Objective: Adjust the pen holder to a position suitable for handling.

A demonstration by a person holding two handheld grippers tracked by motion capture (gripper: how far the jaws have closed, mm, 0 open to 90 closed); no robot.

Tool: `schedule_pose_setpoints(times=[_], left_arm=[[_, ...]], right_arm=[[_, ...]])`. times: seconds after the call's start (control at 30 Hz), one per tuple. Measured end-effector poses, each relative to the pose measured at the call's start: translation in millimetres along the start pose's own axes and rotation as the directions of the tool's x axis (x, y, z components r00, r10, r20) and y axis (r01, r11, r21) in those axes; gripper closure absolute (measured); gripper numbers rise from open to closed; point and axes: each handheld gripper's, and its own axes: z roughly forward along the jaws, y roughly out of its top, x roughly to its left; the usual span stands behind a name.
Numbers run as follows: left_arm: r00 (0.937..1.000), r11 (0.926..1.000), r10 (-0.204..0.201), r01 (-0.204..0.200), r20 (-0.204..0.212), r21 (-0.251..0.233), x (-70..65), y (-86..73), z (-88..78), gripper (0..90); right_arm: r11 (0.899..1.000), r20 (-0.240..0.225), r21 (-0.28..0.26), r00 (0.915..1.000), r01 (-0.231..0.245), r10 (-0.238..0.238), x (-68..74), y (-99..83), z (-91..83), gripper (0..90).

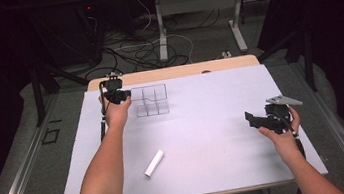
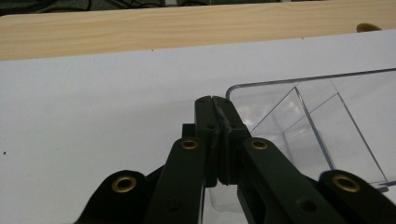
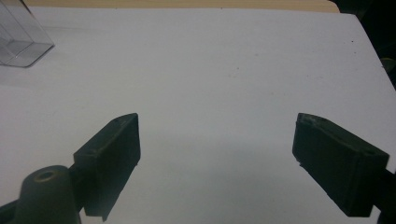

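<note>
- Organizer (image 1: pixel 151 101), a clear box with dividers, stands at the far left of my white mat (image 1: pixel 203 123).
- My left gripper (image 1: pixel 118 96) sits at its left wall, jaws pressed together; in the left gripper view they seem to pinch the rim (image 2: pixel 233 88), though I cannot be sure.
- My right gripper (image 1: pixel 259 120) hovers over the mat's right side, jaws wide apart, holding nothing.
- White tube (image 1: pixel 154 163) lies near the front, untouched.

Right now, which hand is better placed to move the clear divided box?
Left, probably: the left gripper is shut on the clear box's wall, while the right gripper hangs open, apart from it.
</note>
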Motion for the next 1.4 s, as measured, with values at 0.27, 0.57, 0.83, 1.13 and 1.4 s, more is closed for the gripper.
schedule_pose_setpoints(times=[0.27, 0.57, 0.83, 1.13, 1.4], left_arm=[[0.9997, 0.9998, -0.006, 0.006, 0.023, -0.017, 2.9, -2.4, 0.1, 89.9], [0.9991, 0.9998, 0.001, 0.0, 0.042, -0.022, -0.6, -5.0, -0.5, 90.0], [0.9977, 0.9996, 0.017, -0.015, 0.065, -0.024, -18.7, -7.2, 1.1, 90.0], [0.9959, 0.9999, 0.006, -0.004, 0.09, -0.016, -41.2, -10.5, 1.7, 90.0], [0.9927, 0.999, -0.029, 0.033, 0.117, -0.031, -55.6, -15.1, 3.1, 90.0]], right_arm=[[1.0, -0.006, 0.008, 0.9999, -0.013, 0.013, 0.8, -0.7, 1.5, 14.7], [1.0, -0.017, 0.014, 0.9999, 0.003, -0.002, 2.9, -0.5, 4.8, 14.7], [1.0, -0.02, 0.017, 0.9998, -0.001, 0.001, 4.9, -0.3, 5.6, 14.7], [1.0, -0.018, 0.012, 0.9998, 0.009, -0.008, 3.0, 0.3, 4.8, 14.7], [1.0, -0.02, 0.015, 0.9997, 0.011, -0.011, 3.3, 0.0, 5.8, 14.7]])
